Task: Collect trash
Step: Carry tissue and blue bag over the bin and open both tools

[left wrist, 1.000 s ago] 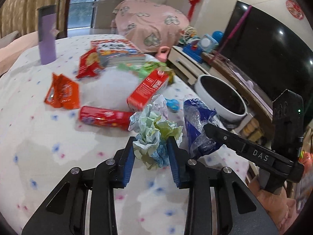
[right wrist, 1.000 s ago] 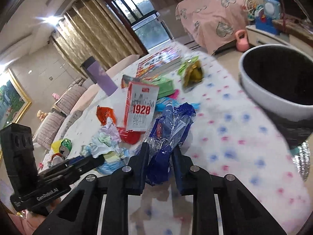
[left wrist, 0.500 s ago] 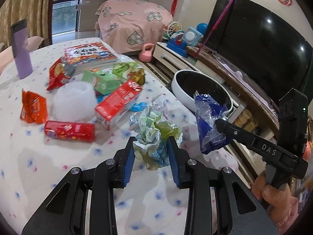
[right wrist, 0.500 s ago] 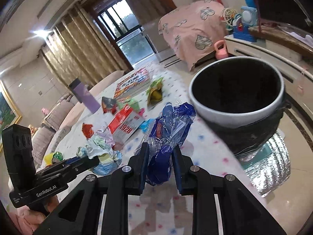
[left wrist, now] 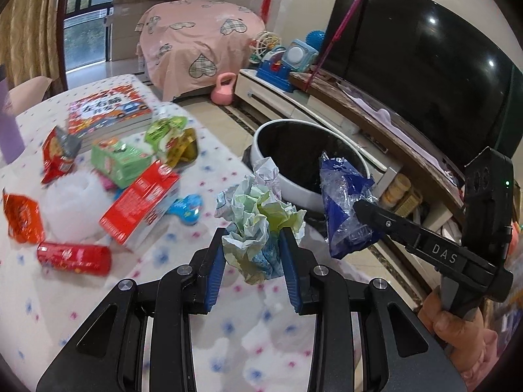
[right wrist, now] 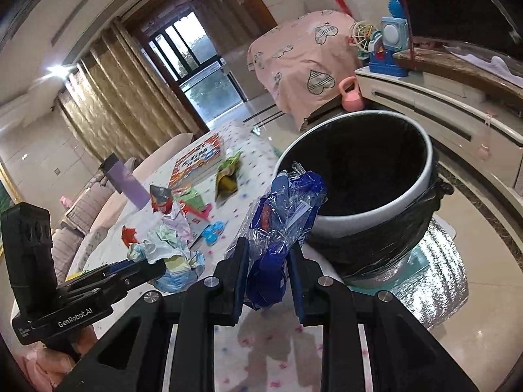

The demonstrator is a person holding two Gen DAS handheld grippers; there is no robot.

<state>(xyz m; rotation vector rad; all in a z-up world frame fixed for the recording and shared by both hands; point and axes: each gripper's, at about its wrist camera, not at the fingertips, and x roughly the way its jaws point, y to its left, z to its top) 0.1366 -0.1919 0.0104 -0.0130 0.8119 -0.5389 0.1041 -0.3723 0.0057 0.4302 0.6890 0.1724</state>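
Both pairs of my jaws are pinching trash: my left gripper (left wrist: 251,254) squeezes a crumpled paper wad (left wrist: 258,215) between its blue pads, held up over the near edge of the dotted tablecloth (left wrist: 228,343), and my right gripper (right wrist: 266,277) clamps a blue plastic wrapper (right wrist: 281,219), lifted just beside the white rim of the trash bin (right wrist: 376,209), which is lined with a black bag and stands on the floor off the table's edge. On the cloth behind lie a red carton (left wrist: 140,202), a red tube (left wrist: 73,258), a green box (left wrist: 119,160), orange snack packets (left wrist: 23,215) and a picture book (left wrist: 108,107).
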